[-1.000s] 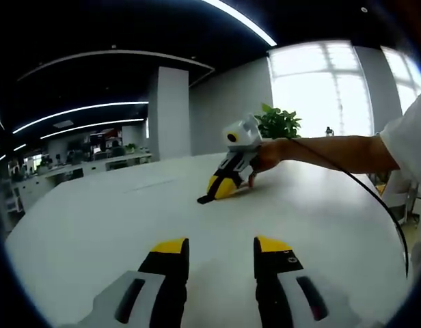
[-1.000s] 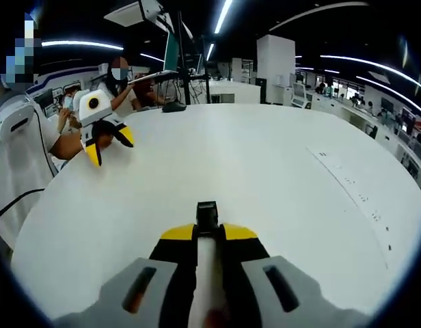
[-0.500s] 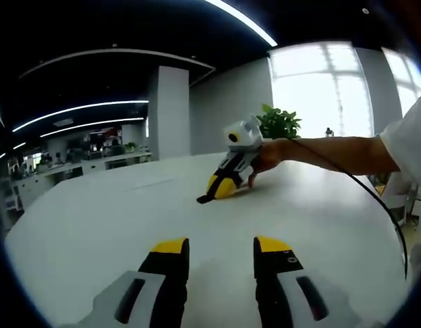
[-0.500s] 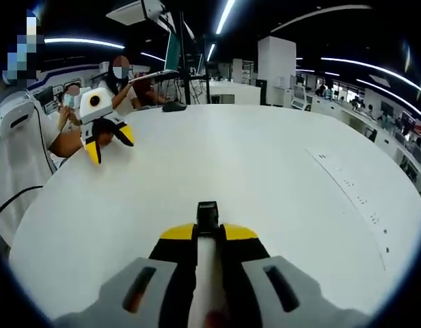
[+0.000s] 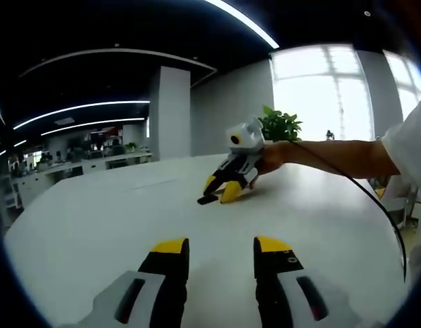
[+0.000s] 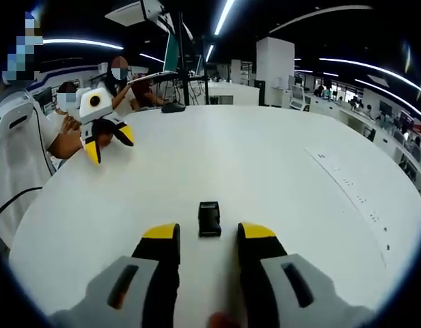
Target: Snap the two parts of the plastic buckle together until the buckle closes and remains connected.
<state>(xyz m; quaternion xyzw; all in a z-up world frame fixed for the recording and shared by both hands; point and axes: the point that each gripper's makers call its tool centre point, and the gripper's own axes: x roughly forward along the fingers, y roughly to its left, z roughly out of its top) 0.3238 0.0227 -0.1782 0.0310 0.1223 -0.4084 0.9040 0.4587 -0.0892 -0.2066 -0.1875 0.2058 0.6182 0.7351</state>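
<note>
- Here, my right gripper (image 6: pixel 206 236) rests over the white table (image 6: pixel 265 164), jaws apart, the black buckle (image 6: pixel 209 219) lying free between their yellow tips and touched by neither.
- My left gripper (image 5: pixel 222 251) waits well apart, jaws likewise spread and empty.
- I cannot tell from these views whether the buckle is latched or merely pushed together.
- The risk, as I judge it: a half-seated catch could spring open at a nudge from either jaw, or the piece could skid across the smooth table.
</note>
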